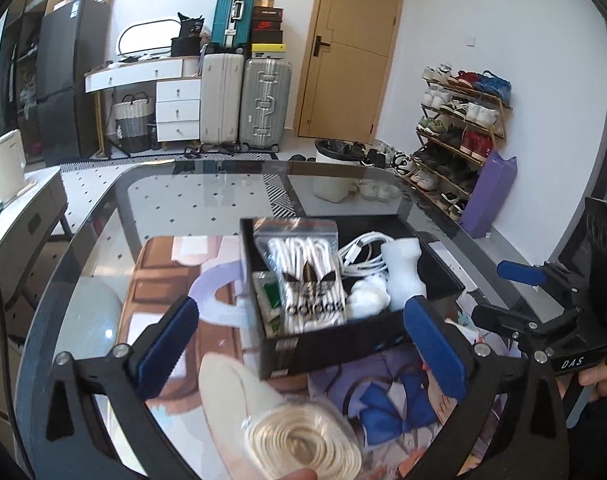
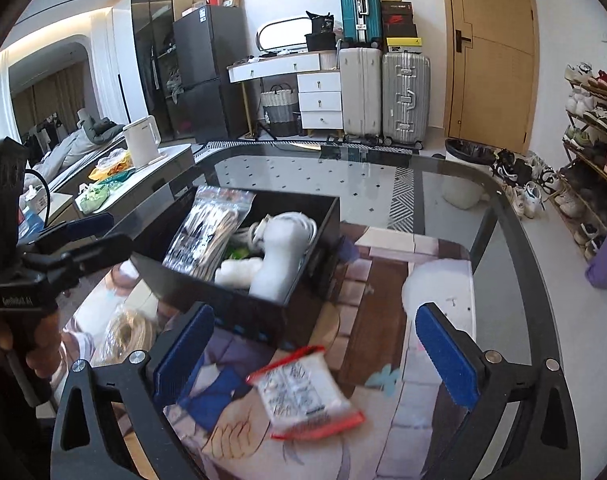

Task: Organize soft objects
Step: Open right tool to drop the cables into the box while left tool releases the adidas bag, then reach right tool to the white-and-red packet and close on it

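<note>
Nearest the left wrist camera, a bagged coil of cream cord [image 1: 303,438] is seen low in the frame, between and below the wide-spread jaws of the left gripper [image 1: 303,344]; no pad is pressed on it, so nothing is held. Whether the coil rests on the printed mat [image 1: 163,280] or is in mid-air cannot be told, since it is blurred. In the right wrist view a red-edged sachet [image 2: 303,396] is likewise found loose between the parted pads of the right gripper [image 2: 315,352], ungripped and also blurred.

Just beyond both stands the black box [image 1: 359,344], already filled with a bag of white laces [image 1: 307,276], a white cable [image 1: 363,252], a white foam piece [image 1: 403,272] and a white wad [image 1: 367,300]. The bag of laces is propped upright against the left wall.

Several risks can be judged from here. The slick plastic of either pouch could be squeezed out sideways if it is pinched near an edge. The box's near wall could be struck by a finger if a pouch is carried in low, and the box shoved across the glass table [image 1: 207,192]. Little free space is left inside, so a pouch laid on top could slide off, or the leaning bag of laces could be tipped over. The two grippers are close together, so a collision is possible if both are moved to the box at once
</note>
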